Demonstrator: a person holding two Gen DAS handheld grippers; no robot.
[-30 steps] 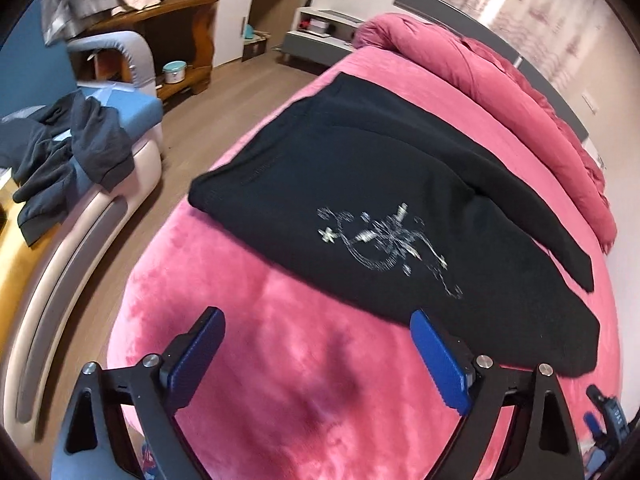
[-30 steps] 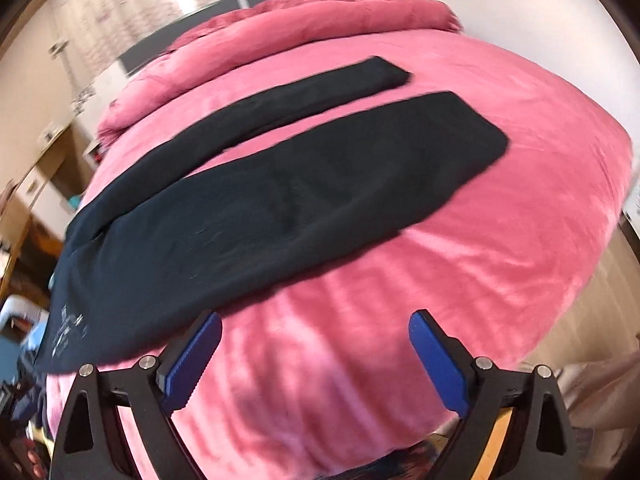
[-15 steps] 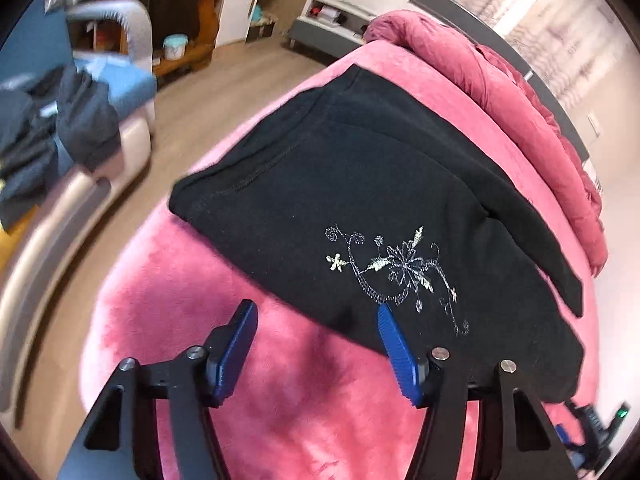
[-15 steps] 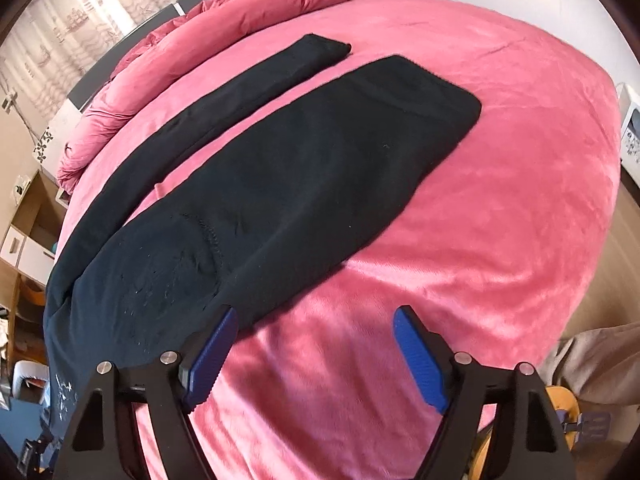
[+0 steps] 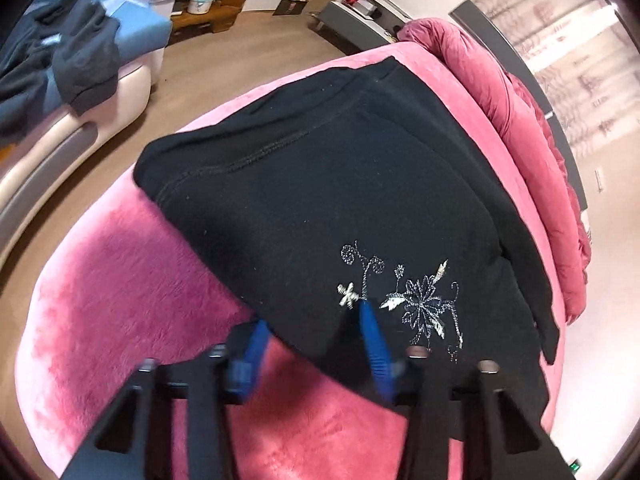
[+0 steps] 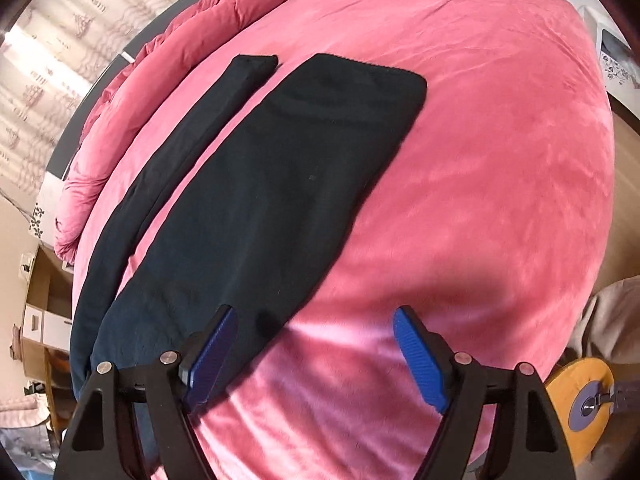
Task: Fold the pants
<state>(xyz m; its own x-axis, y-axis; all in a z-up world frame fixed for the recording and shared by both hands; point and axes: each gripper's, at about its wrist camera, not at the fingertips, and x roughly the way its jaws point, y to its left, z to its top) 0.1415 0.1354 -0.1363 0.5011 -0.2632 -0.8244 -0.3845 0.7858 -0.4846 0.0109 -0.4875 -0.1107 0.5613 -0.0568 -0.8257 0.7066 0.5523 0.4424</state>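
Black pants [image 5: 320, 184] lie flat on a pink bed [image 5: 132, 280], with silver flower embroidery [image 5: 416, 304] near the waist. My left gripper [image 5: 314, 332] is low at the near hem of the waist end. Its jaws are closing, the fabric edge lies between the blue pads, and they do not visibly press it. In the right wrist view the two legs [image 6: 288, 184] stretch away across the bed [image 6: 480, 160]. My right gripper [image 6: 316, 344] stands open over the near leg's edge, one finger [image 6: 212, 356] above the cloth and the other above the bedspread.
A rolled red duvet [image 5: 520, 120] runs along the far side of the bed. A pale sofa with dark clothes [image 5: 80, 48] stands at the left across a wooden floor [image 5: 224, 64]. A yellow disc [image 6: 580, 396] sits beyond the bed's right edge.
Both grippers have come down closer to the pants. The left jaws have narrowed around the near waist edge. The right gripper has rolled and reached the near leg's edge.
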